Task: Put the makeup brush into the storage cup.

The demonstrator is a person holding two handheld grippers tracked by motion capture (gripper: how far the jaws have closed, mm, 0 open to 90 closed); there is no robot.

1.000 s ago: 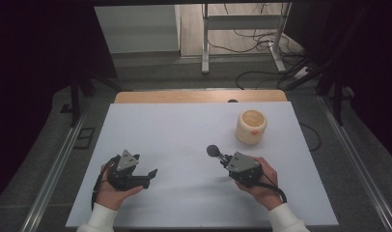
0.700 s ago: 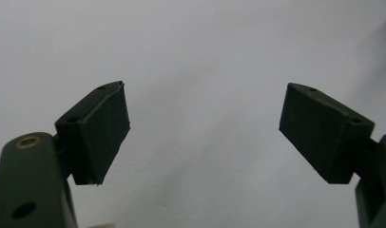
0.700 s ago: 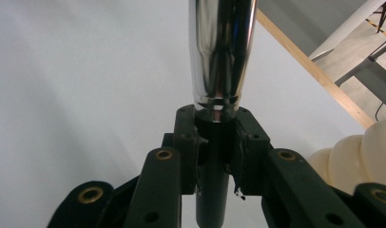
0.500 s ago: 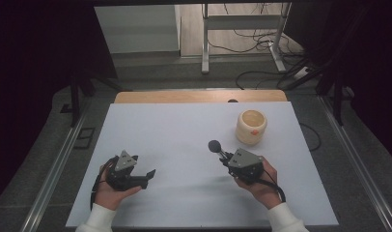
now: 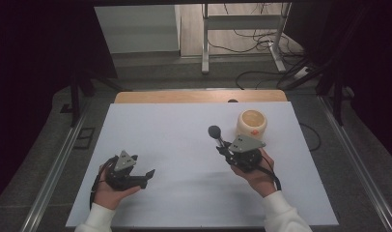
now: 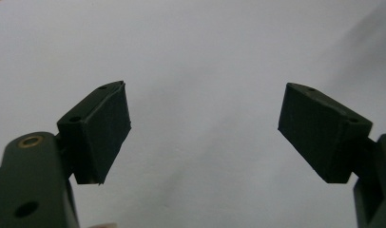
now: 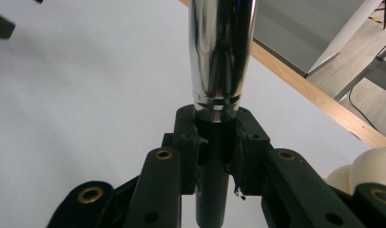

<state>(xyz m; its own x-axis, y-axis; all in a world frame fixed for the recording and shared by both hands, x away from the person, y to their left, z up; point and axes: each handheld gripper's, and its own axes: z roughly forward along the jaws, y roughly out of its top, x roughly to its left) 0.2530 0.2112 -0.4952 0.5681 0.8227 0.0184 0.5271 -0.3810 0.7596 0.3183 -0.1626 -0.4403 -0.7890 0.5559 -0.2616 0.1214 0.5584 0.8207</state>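
Microphone [image 5: 215, 131] clamped upright in right tongs [image 5: 226, 147].

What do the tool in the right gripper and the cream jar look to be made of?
Tool: polished metal shaft, mirror reflections; its round dark head looks matte, material unclear. Right gripper clamps its dark lower stem. Jar: cream, dull, possibly ceramic or plastic.

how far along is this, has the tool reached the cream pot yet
Done: the right hand-held gripper is shut on a shiny, dark-tipped tool, lifted off the white table. In hand: carrying it beside the cream pot. Left: nothing has entered the pot, and the left hand-held gripper sits open and empty.
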